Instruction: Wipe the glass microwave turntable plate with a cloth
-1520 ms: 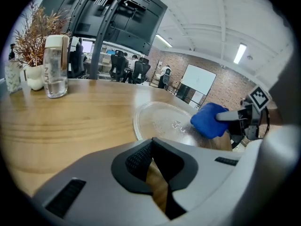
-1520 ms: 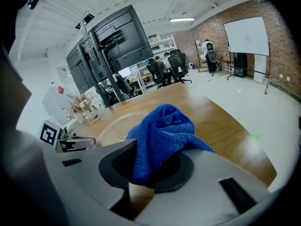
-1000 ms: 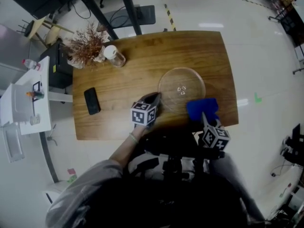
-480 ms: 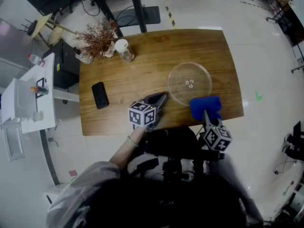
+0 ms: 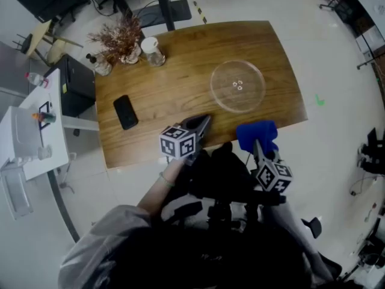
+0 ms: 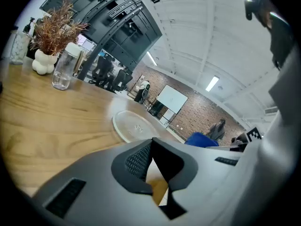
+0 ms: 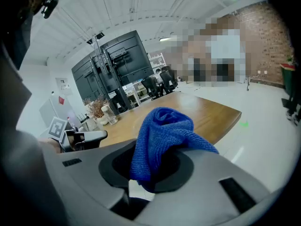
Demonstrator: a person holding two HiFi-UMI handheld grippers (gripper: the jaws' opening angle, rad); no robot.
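The round clear glass turntable plate (image 5: 238,87) lies flat on the right half of the wooden table (image 5: 180,83); it shows as a pale disc (image 6: 135,126) in the left gripper view. My left gripper (image 5: 203,123) hovers over the table's near edge, left of the plate, its jaws shut with nothing between them. My right gripper (image 5: 255,142) hangs just off the near edge, below the plate, shut on a bunched blue cloth (image 5: 256,134) that fills the right gripper view (image 7: 160,138).
A black phone (image 5: 126,111) lies on the table's left part. At the far left corner stand a clear jar with a white lid (image 5: 153,51), a dried plant in a white vase (image 5: 120,40) and a small bottle (image 5: 100,65). A white side table (image 5: 30,131) stands left.
The table and plate have slid up and away in the head view as the person drew back. Both grippers now hang nearer the table's front edge, the cloth off the table.
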